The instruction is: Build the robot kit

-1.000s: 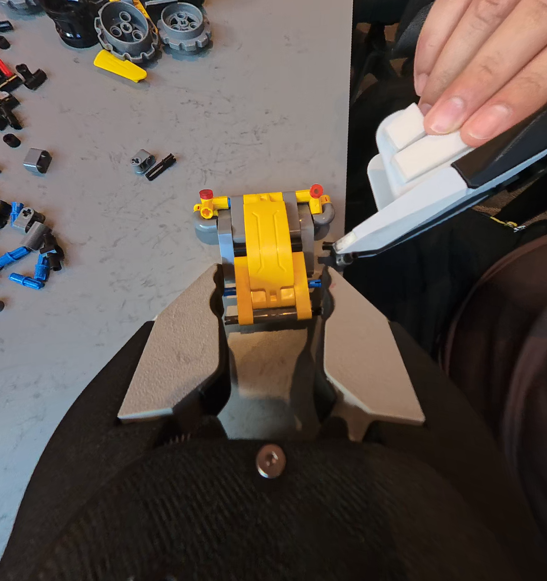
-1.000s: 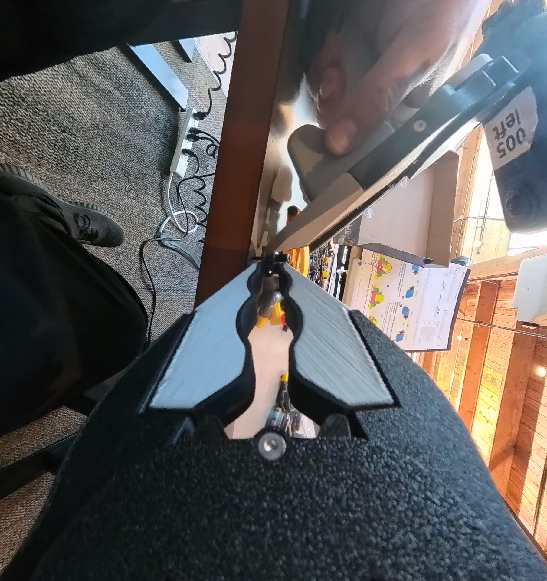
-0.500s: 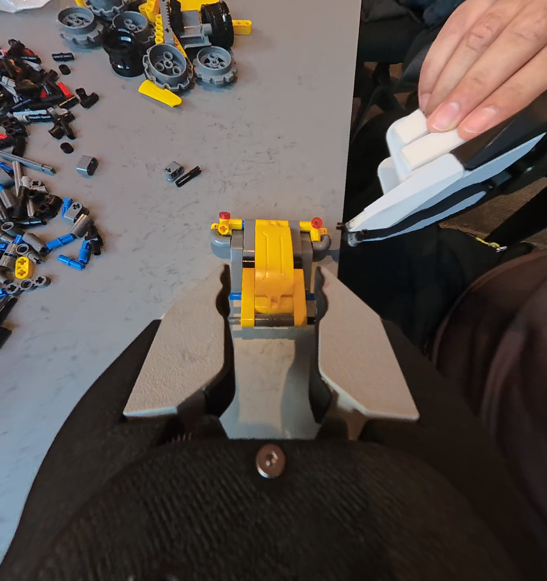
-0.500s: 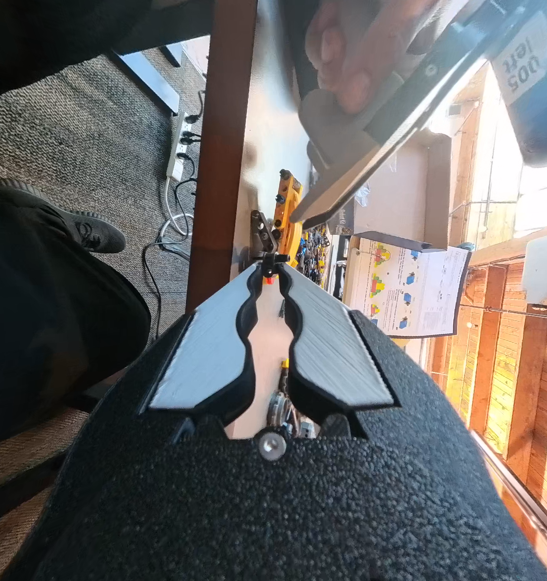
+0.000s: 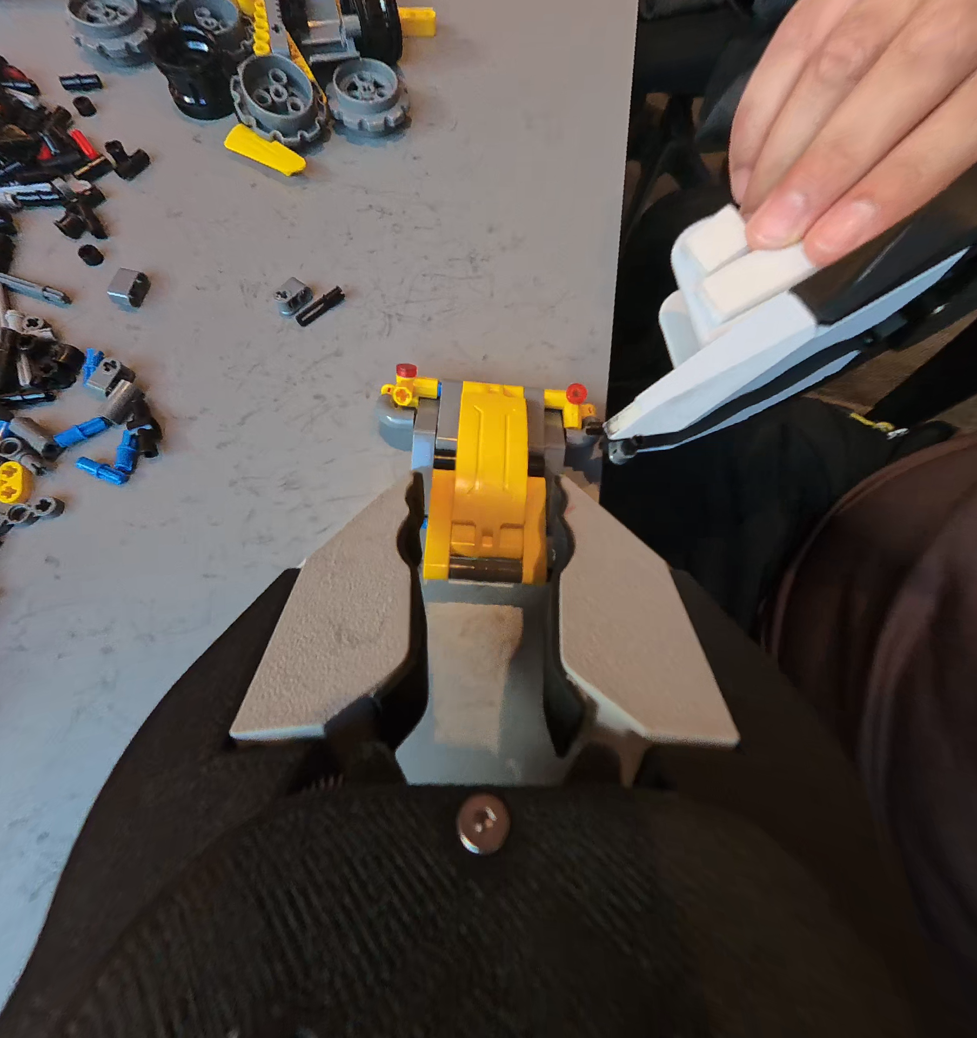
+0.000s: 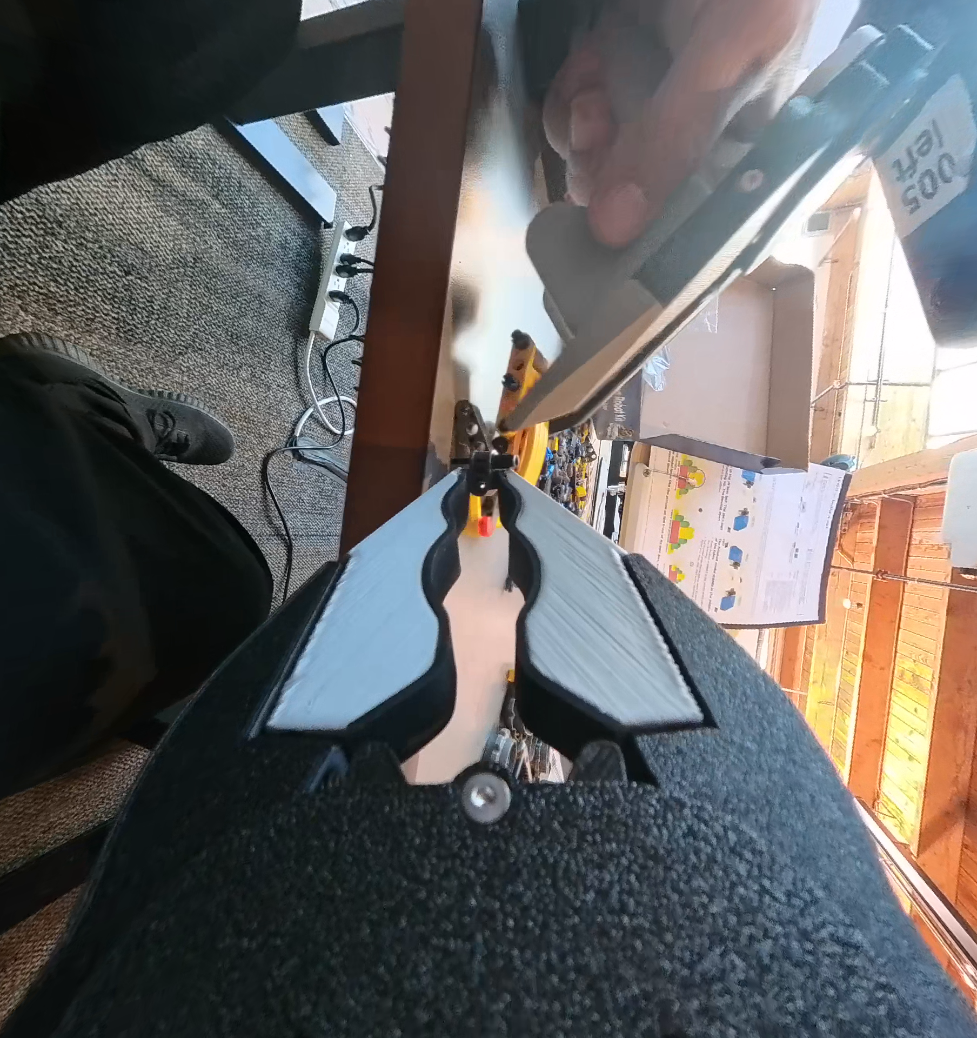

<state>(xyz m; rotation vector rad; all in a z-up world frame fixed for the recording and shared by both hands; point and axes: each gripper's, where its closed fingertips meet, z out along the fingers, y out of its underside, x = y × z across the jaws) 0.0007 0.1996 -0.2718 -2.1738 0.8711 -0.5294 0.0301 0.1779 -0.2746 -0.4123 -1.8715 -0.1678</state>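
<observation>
Left tongs (image 5: 485, 505) clamp yellow model (image 5: 489, 449); right tongs (image 6: 482, 477) seemingly pinch black pin (image 6: 483, 461)

Left gripper (image 5: 485, 494): grey wedge fingers (image 5: 340, 623) on a black textured body, silver screw (image 5: 483, 823) just below the fingers. Right gripper (image 6: 482, 477): pale ribbed fingers (image 6: 587, 618), wavy black inner edges, matching screw (image 6: 485, 795). Person wears black trousers (image 6: 82, 533), black shoe (image 6: 188, 432).

Glossy yellow-and-grey plastic brick assembly (image 5: 489, 449) sits on a matt, scuffed grey table (image 5: 475, 224); at 11 o'clock, ribbed grey plastic wheels (image 5: 277, 98). Gripper fingers (image 5: 351, 612) show grainy matt grey faces. Beyond, varnished wood table edge (image 6: 413, 281), coarse carpet (image 6: 166, 253), paper instruction sheet (image 6: 744, 545).
</observation>
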